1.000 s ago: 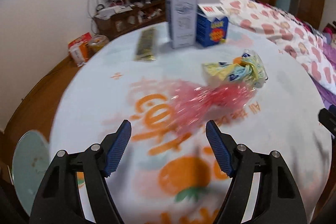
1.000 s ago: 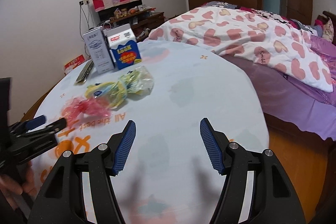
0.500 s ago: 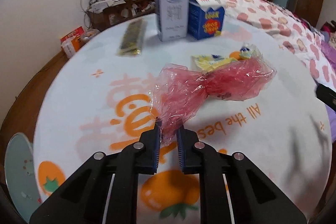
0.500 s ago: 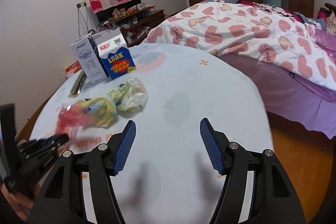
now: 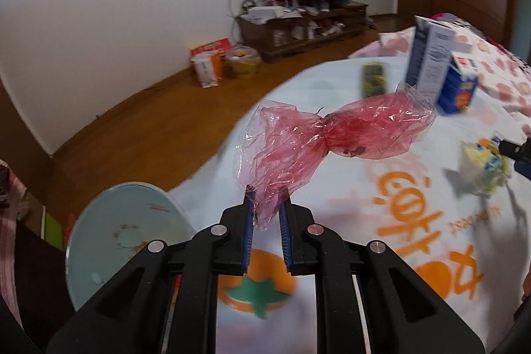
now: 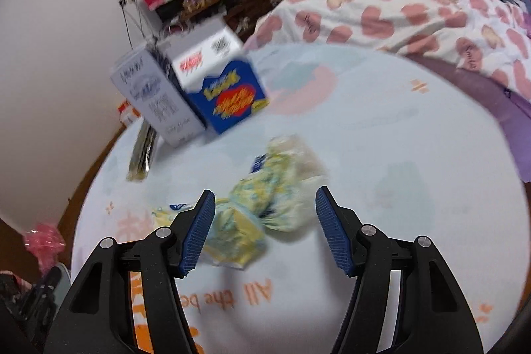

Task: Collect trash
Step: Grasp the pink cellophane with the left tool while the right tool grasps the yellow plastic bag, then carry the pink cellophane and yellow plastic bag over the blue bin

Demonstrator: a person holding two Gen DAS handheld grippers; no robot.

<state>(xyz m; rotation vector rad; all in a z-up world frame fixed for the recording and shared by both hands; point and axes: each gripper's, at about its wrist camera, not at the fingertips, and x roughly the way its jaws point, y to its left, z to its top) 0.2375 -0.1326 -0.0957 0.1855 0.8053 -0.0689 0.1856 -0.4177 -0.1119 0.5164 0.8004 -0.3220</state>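
Note:
My left gripper (image 5: 265,214) is shut on one end of a crumpled red cellophane wrapper (image 5: 332,135) and holds it in the air over the table's left edge. The wrapper also shows small at the far left of the right wrist view (image 6: 44,238). A crumpled yellow and white plastic bag (image 6: 265,208) lies on the white tablecloth (image 6: 398,155); it also shows at the right in the left wrist view (image 5: 484,168). My right gripper (image 6: 262,224) is open just above this bag, one finger on each side of it.
A round pale-blue bin lid or bin (image 5: 126,238) sits below the table's left edge. A grey carton (image 6: 156,98), a blue carton (image 6: 229,88) and a flat dark packet (image 6: 142,151) stand at the table's back. A bed with a heart-print quilt (image 6: 415,5) is on the right.
My left gripper shut on the red wrapper, lifted it off the table and swung left toward the bin. My right gripper moved forward and down over the yellow bag, still open.

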